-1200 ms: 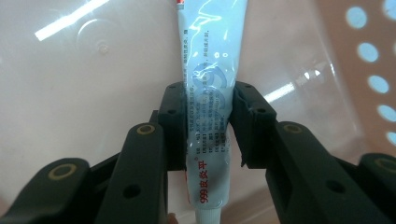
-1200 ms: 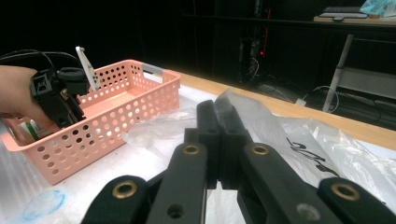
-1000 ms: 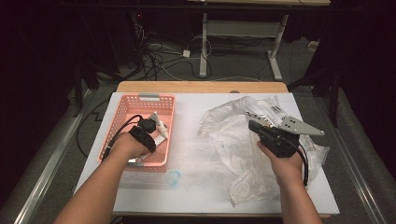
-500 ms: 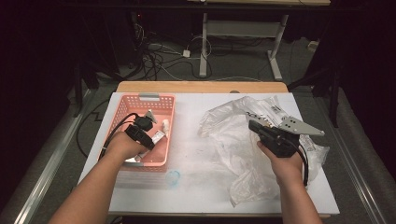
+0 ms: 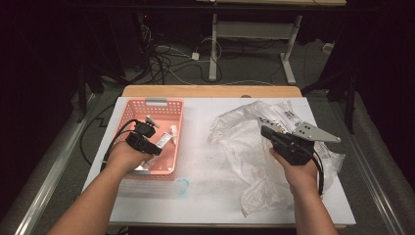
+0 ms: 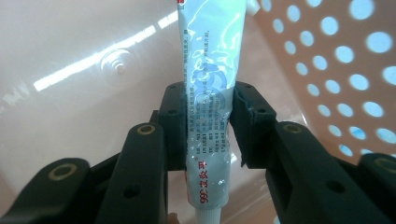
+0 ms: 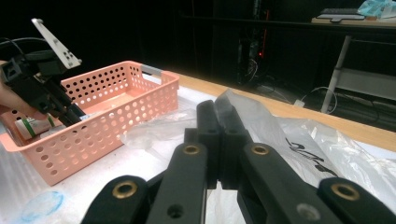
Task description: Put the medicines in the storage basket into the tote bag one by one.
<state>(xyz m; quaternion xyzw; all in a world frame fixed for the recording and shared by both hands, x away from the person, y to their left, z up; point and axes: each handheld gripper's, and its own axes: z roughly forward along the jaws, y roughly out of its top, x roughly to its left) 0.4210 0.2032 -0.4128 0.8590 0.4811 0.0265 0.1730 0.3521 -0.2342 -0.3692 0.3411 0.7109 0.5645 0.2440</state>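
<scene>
Tube (image 6: 208, 116) clamped in your left gripper (image 6: 206, 122), over basket (image 5: 169, 108) | right gripper (image 7: 218, 140) pinched together on bag (image 5: 244, 147).

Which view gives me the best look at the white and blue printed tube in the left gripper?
The left gripper view: the white and blue printed tube stands large between the left gripper pads, print readable. The high view shows it small over the pink perforated plastic basket. In the right gripper view I cannot pick it out.

The tube (image 6: 208, 107) carries tiny blue print — unreadable — and red characters with "99" near its cap.
</scene>
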